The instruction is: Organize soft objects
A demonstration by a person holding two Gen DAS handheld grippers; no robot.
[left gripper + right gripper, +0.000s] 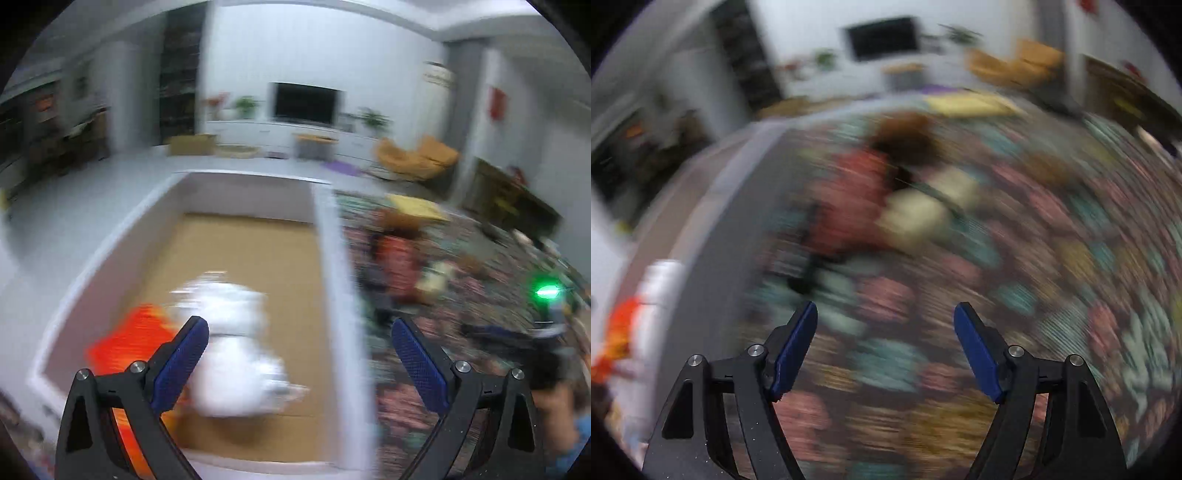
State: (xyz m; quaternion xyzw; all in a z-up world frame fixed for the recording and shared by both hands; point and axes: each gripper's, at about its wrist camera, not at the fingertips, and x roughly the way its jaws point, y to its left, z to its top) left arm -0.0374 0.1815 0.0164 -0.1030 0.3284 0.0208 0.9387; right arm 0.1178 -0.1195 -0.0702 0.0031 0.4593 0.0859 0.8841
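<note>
My left gripper [298, 321] stands open over a white-walled box [332, 258] with a cardboard floor. Below it in the box lie a white plush toy [236, 354] and an orange soft thing [129, 343], both blurred; nothing is between the pads. My right gripper [886, 305] is open and empty above a patterned cloth [1034, 295]. Ahead of it lies a red and brown plush toy [849, 199] with a cream soft thing [916, 214] beside it. The red toy [399, 258] also shows right of the box.
A yellow cushion [417, 208] lies at the cloth's far edge. A green light [546, 291] glows on a dark device over a hand [554, 413] at the right. Beyond are grey floor, a TV cabinet [288, 133] and orange chairs [417, 157].
</note>
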